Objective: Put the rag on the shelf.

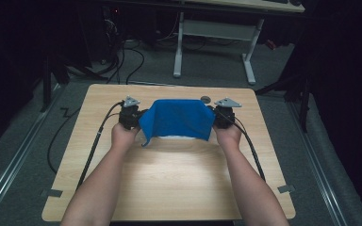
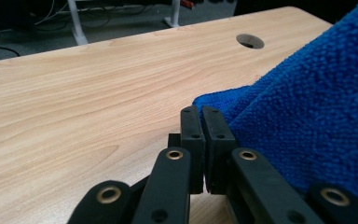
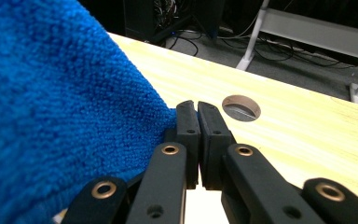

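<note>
From the left in the high view: a person's L forearm comes up from the bottom edge to the left gripper (image 1: 133, 116), whose black cable trails back toward the table's near-left side, grey 3-cornered plate on top. Its 2 jaws are pressed together on the L corner of the blue cloth (image 1: 177, 118); in the left gripper view the pads meet w/ almost no gap at left gripper (image 2: 200, 112) and the blue cloth (image 2: 307, 116) bunches out from them to the right, its fuzzy pile close to the lens. The cloth hangs stretched betw. both grippers over the far-centre part of the wooden table (image 1: 169, 179), sagging in the middle; its lower L corner droops in a small curl beside the L hand, and a bright patch of tabletop shows just under its bottom edge. Whether the bottom edge touches the wood, can't tell. Just beyond the cloth's top edge is a round hole (image 1: 205, 99) in the tabletop, also seen at hole (image 2: 250, 41) and hole (image 3: 241, 107). To the right, the right gripper (image 1: 223, 115) is clamped shut on the cloth's R corner; in the right gripper view the jaws of right gripper (image 3: 196, 106) sit closed w/ blue cloth (image 3: 51, 116) spreading off to the left. R forearm runs down to the bottom edge.
</note>
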The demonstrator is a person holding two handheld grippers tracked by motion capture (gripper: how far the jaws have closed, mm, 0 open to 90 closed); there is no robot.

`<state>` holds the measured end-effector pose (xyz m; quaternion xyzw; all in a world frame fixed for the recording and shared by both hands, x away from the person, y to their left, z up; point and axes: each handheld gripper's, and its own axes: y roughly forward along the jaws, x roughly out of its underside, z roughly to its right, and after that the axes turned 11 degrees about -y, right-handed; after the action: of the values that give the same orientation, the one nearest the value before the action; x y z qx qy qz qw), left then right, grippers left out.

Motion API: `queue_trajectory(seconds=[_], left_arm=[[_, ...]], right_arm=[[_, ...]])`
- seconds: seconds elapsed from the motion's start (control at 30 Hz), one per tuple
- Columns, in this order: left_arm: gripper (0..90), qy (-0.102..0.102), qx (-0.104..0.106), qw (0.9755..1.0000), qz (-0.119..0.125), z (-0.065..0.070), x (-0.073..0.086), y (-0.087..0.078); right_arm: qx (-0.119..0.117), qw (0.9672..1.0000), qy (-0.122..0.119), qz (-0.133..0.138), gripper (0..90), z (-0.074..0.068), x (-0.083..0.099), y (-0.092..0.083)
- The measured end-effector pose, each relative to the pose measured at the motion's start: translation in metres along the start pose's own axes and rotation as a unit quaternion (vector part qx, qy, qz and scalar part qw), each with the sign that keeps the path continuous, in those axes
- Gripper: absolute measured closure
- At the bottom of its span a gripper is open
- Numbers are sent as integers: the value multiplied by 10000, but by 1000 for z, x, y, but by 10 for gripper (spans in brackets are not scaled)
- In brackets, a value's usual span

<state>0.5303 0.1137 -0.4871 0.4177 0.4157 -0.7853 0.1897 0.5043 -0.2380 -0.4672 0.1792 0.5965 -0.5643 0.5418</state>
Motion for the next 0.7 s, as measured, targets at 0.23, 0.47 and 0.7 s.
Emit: queue_trajectory(seconds=[0.23, 0.47, 0.7], left_arm=[[885, -152, 1, 9999, -67, -6, 10, 2], [883, -188, 41, 9997, -137, -7, 15, 4], [881, -228, 144, 9993, -258, -6, 21, 10]], right_arm=[[-9, 9999, 113, -66, 891, 1, 12, 2], [-3, 9999, 115, -128, 890, 2, 17, 4], [-5, 9998, 139, -146, 890, 0, 22, 3]])
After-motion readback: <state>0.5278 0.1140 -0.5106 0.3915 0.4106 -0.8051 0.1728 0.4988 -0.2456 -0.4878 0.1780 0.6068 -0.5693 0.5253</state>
